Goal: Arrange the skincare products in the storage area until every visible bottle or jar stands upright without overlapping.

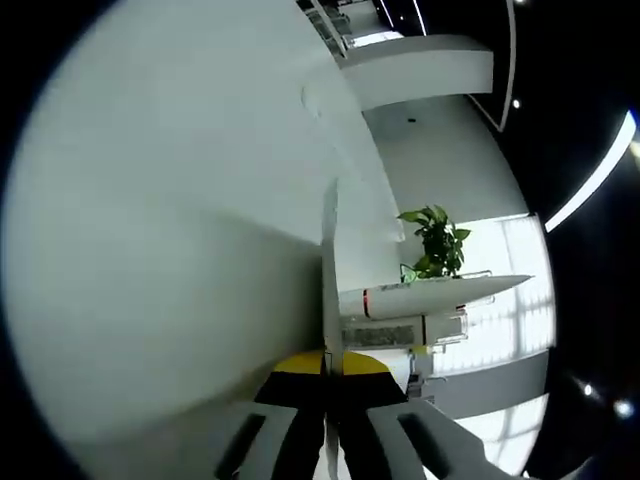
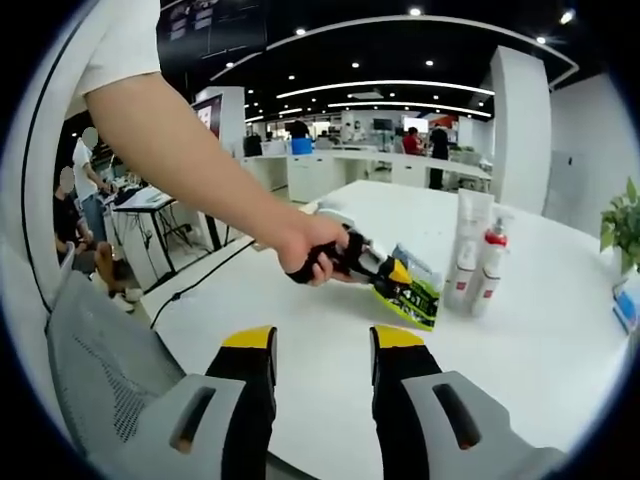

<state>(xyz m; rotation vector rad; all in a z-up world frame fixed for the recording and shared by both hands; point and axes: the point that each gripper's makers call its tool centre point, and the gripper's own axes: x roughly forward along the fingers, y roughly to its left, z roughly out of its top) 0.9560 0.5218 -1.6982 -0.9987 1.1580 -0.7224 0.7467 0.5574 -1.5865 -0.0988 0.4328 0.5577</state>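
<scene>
In the right gripper view, a person's hand holds my left gripper (image 2: 402, 278) over the white table (image 2: 300, 330), shut on a flat green-and-black sachet (image 2: 418, 298). Just right of it stand two white skincare products upright: a tall tube (image 2: 466, 245) and a bottle with a red band (image 2: 490, 262). The left gripper view is rolled sideways. There my left gripper (image 1: 328, 368) pinches the sachet (image 1: 329, 280) edge-on as a thin pale strip, and the tube (image 1: 430, 297) and bottle (image 1: 400, 330) lie across the picture. My right gripper (image 2: 325, 345) is open and holds nothing, low over the table's near edge.
A grey mesh chair (image 2: 100, 370) sits at the lower left beside the table. A potted plant (image 2: 625, 225) (image 1: 436, 240) and a blue item (image 2: 628, 298) are at the table's far right. Seated people and desks are at the left, counters behind.
</scene>
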